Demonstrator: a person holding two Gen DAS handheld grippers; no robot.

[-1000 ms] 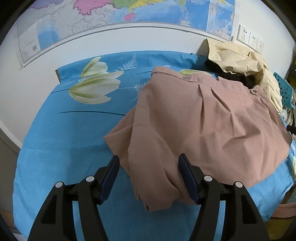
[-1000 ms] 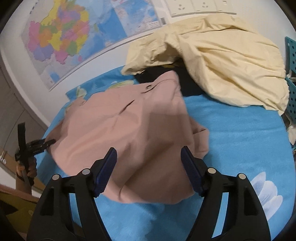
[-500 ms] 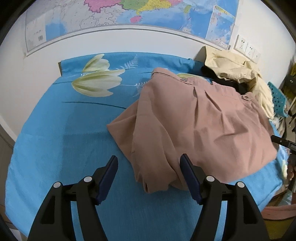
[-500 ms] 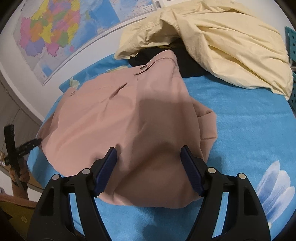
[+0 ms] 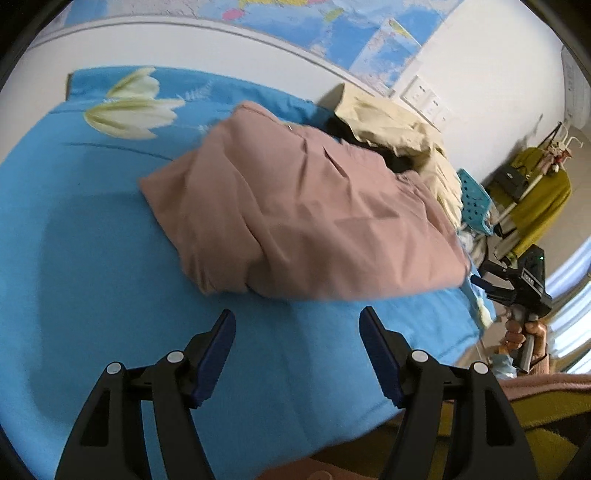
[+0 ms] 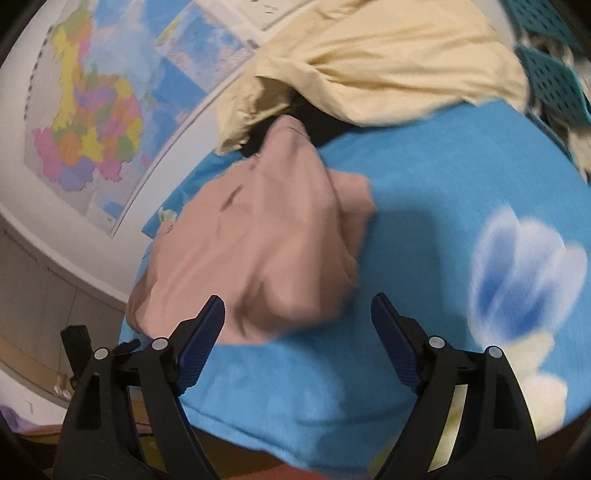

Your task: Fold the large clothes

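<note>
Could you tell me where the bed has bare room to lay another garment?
Bare blue sheet lies left of the pink garment, and along the near edge before it. The far corner is crowded: the cream cloth is heaped over something black.

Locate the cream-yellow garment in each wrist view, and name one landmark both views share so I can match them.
Left wrist view: the cream-yellow garment lies upper right of centre, against the wall behind the pink garment.
Right wrist view: the cream-yellow garment fills the top centre and right, above the pink garment.
Shared landmark: the wall map, along the top in the left view, upper left in the right view.
</note>
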